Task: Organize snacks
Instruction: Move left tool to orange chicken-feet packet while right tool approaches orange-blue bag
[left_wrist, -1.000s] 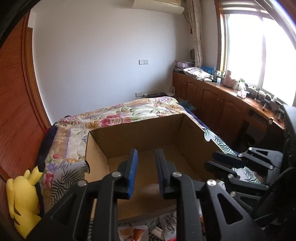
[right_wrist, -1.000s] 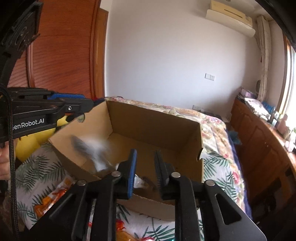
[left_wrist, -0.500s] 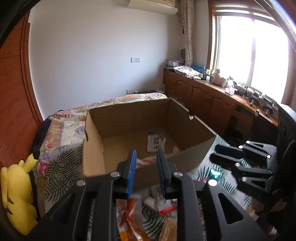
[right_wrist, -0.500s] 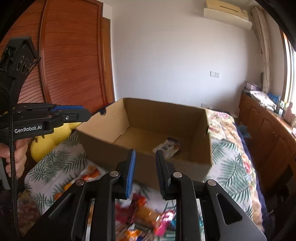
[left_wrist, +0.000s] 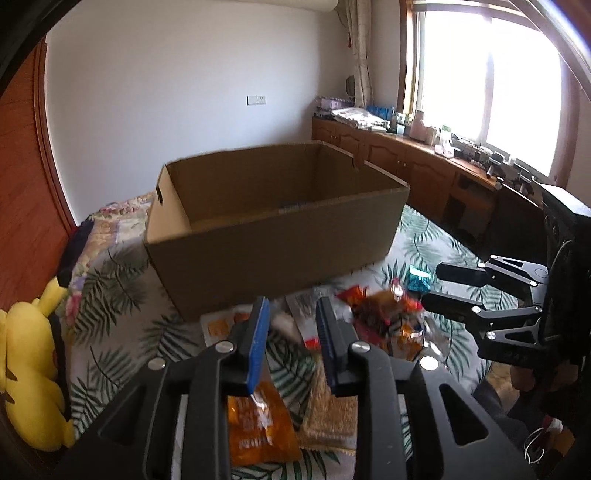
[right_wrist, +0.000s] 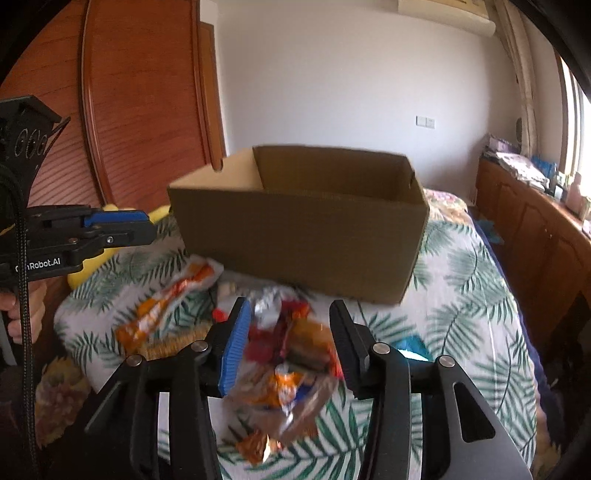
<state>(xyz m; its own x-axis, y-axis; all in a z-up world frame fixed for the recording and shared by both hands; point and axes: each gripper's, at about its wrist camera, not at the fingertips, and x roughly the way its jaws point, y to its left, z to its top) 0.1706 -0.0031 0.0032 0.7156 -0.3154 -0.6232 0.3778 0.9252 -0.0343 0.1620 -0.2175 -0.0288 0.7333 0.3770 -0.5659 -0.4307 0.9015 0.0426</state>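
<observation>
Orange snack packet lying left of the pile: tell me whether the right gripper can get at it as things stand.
Probably yes. The right gripper is open and empty above the snack pile, and the orange snack packet lies uncovered on the bedspread, with nothing in between.

Plain brown cardboard box (left_wrist: 273, 236). Bedspread (right_wrist: 465, 295) is white with green palm fronds (floral farther back). Orange snack packet (left_wrist: 258, 424), yellow plush toy (left_wrist: 26, 380)
</observation>
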